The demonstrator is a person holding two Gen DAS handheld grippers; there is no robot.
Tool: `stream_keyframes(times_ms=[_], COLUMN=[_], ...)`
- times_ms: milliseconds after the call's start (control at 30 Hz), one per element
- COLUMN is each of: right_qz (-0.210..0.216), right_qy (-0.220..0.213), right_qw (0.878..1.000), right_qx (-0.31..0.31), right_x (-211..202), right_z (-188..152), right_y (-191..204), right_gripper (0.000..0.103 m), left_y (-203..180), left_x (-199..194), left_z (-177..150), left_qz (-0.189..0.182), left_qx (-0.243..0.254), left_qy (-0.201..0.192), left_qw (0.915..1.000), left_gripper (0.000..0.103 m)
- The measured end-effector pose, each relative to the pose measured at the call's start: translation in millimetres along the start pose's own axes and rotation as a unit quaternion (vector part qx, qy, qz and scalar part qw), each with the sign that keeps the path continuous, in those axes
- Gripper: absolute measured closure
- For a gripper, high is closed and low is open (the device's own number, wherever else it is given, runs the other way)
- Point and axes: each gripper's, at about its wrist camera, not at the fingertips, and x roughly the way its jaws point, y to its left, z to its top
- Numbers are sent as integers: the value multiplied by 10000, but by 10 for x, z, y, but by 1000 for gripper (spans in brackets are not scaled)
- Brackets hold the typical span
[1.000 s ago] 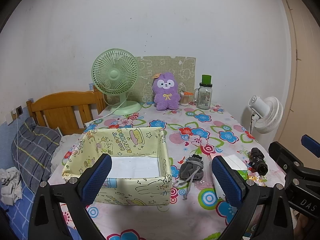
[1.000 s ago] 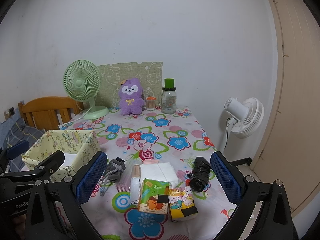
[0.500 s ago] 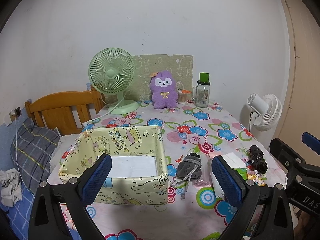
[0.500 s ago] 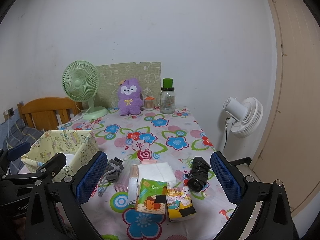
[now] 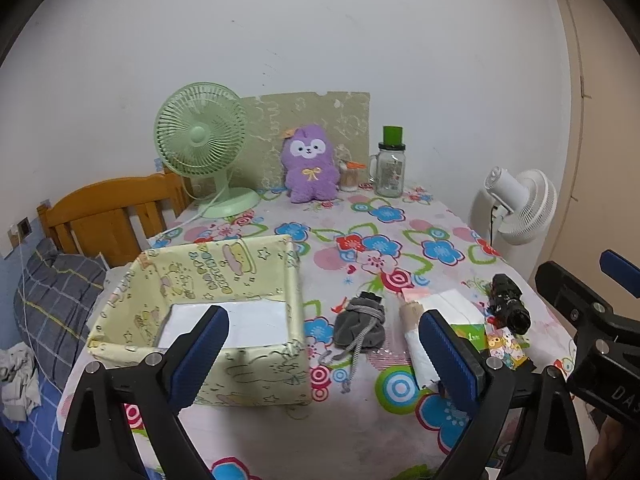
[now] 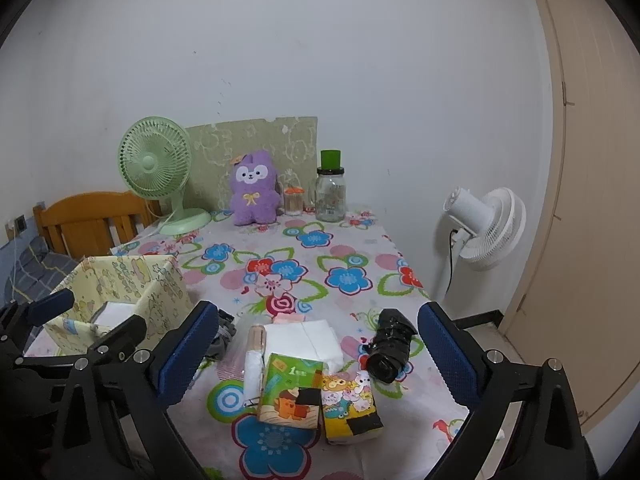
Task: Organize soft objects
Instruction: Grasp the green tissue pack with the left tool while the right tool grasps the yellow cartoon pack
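Left tool point(image 5: 320, 344): spread wide and empty, held above the near edge of the desk point(image 5: 280, 436), looking over the fabric box and the grey pouch.
Right tool point(image 6: 318, 350): also spread wide and empty, framing the cluster of small packs at the near right of the desk.
Tissue packs point(image 6: 292, 390): two printed packets lying flat side by side, nearest the right tool — likely light, with slick film that gives under pressure; a pinch across the narrow width of one pack looks safest.
White tissue stack point(image 6: 304, 338): just behind the packs, touching them; loose and floppy by the look of it, so a hold low across the whole thickness would suit it rather than the top sheet alone.
Black bundle point(image 6: 390, 344): just right of the stack; what it is cannot be told, but it looks compact and could be taken across its middle.
Grey pouch point(image 5: 360, 322): between the box and the tissues, cord trailing toward the near edge — limp cloth, best pinched at the bunched body, not the cord.
Fabric box point(image 5: 208, 304): at the near left, open-topped, with only a white liner showing inside; its thin walls look easy to dent or push along.
Purple plush point(image 5: 310, 170): far back against the wall, upright, well apart from both tools — bulky but probably very light, and compressible at the belly.
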Motion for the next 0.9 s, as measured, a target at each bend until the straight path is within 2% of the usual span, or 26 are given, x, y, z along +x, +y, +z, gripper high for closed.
stream_keyframes(times_ms=[533,900], right_qz=[-107,-66], right_qy=[444,861], right_qw=[9989,9961], right_qx=[74,187], right_x=[281,516], right_z=[-186,-359], right_y=[-335,-544], right_gripper=[11,16], left_y=[-505,-825], left_x=[259,550], left_z=[-127,-248], left_qz=[-422,-727], left_qx=[412,668], left_qy=[463,893], left_qw=[9972,9911], left_gripper=[9,9])
